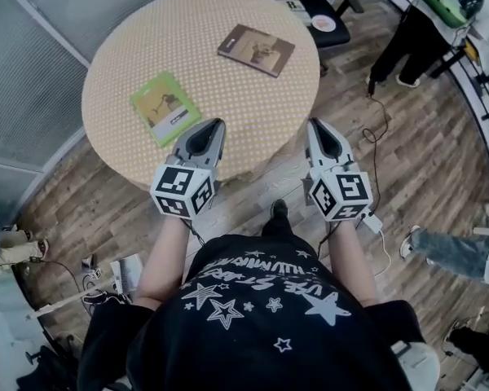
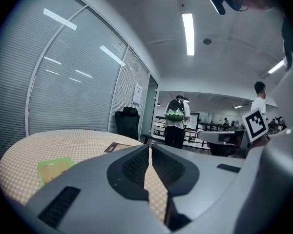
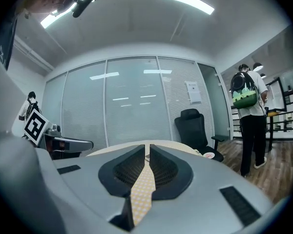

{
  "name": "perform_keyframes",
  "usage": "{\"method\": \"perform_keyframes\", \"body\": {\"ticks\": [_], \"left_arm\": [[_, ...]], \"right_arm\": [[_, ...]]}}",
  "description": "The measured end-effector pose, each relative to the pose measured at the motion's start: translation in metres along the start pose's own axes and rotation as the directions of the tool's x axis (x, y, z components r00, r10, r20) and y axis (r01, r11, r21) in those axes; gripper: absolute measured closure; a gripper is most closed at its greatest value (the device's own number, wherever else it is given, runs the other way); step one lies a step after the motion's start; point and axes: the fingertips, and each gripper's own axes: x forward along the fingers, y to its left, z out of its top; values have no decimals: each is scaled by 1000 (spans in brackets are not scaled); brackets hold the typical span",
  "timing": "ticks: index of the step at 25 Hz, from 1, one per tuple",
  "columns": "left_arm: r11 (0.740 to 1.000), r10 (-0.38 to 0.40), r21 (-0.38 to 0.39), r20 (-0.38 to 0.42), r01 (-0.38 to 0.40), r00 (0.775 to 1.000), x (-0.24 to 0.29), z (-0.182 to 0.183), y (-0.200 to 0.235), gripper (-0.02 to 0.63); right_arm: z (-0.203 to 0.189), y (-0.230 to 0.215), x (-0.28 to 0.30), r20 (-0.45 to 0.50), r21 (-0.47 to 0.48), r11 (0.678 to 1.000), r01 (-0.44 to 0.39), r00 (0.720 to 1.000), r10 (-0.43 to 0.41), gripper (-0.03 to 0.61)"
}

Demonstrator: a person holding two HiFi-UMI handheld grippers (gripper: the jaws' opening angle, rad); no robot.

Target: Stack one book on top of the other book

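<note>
A green book [image 1: 165, 107] lies flat on the round table [image 1: 138, 47] at its near left; the left gripper view shows the same green book [image 2: 53, 169] low on the left. A brown book [image 1: 257, 50] lies flat further back on the right, and its near corner, the brown book [image 2: 115, 147], peeps above the jaws. My left gripper [image 1: 216, 123] is shut and empty, its tip over the table's near edge, right of the green book. My right gripper [image 1: 314, 124] is shut and empty at the table's near right edge.
A black office chair [image 1: 322, 10] stands behind the table with a round white thing on its seat. A glass wall with blinds [image 1: 33, 80] runs along the left. A person with a green backpack [image 3: 248, 118] stands to the right. Cables [image 1: 375, 133] lie on the wooden floor.
</note>
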Motion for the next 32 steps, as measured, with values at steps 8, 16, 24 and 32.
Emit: {"method": "perform_keyframes", "body": {"ticks": [8,16,24,32], "left_arm": [[994,108,22,-4,-107,994,52,13,-16,589],[977,214,-4,-12,-214,977,83,14,-24,589],[958,281,-45,-56,-284,958,79,-6,-2,589],[967,235,-93,-37,-237,971,100,1,38,589]], "right_arm": [[7,-52,37,-11,16,994,-106,994,106,534],[10,-91,64,-18,34,978,-206,978,207,534],[0,-97,93,-44,54,971,-233,971,235,534],[16,-79,129,-54,16,975,-224,973,224,534]]}}
